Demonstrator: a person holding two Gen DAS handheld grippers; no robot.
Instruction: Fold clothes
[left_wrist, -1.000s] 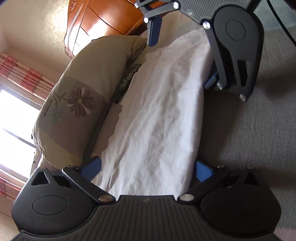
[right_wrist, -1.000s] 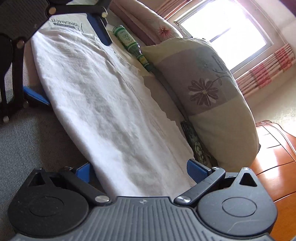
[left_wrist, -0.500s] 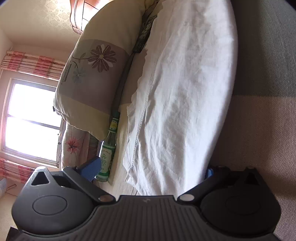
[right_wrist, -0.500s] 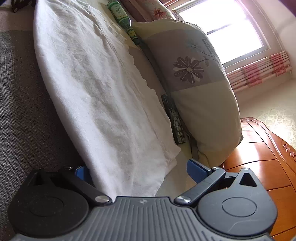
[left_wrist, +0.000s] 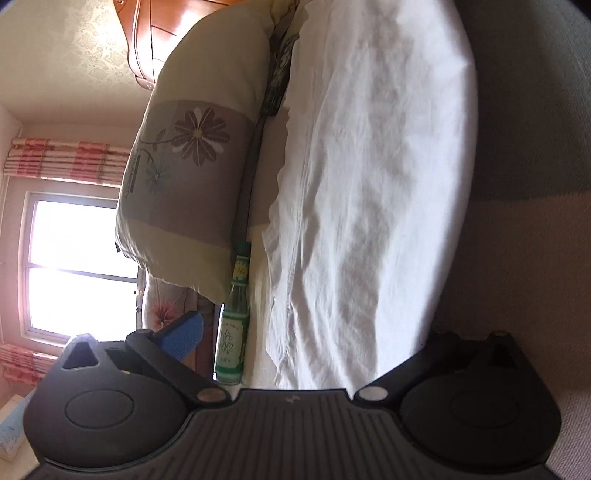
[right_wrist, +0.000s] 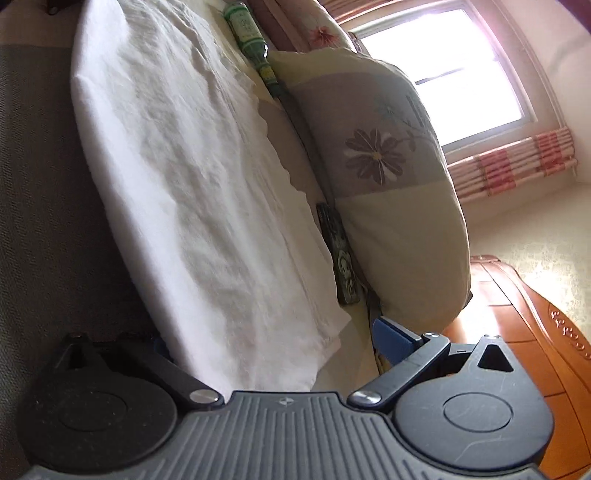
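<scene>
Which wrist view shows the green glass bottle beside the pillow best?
The left wrist view: the green glass bottle lies near the camera, its white label and neck visible, though its base is cut off by the tool body. In the right wrist view the bottle is far, small, at the top edge, neck tucked against the floral pillow.

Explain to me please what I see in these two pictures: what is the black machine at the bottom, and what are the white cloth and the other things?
No robot here: a person holds a two-finger gripper in each hand, and a fisheye camera on each looks along its fingers. One picture comes from the left gripper, the other from the right gripper. The black parts are the grippers themselves, with blue pads. Both stand open around opposite ends of a folded white garment that lies on a grey bed cover. Neither is clamped on it. Beside the garment lie a green glass bottle, a dark patterned flat object and a flowered pillow. Behind are a window and a wooden headboard.
</scene>
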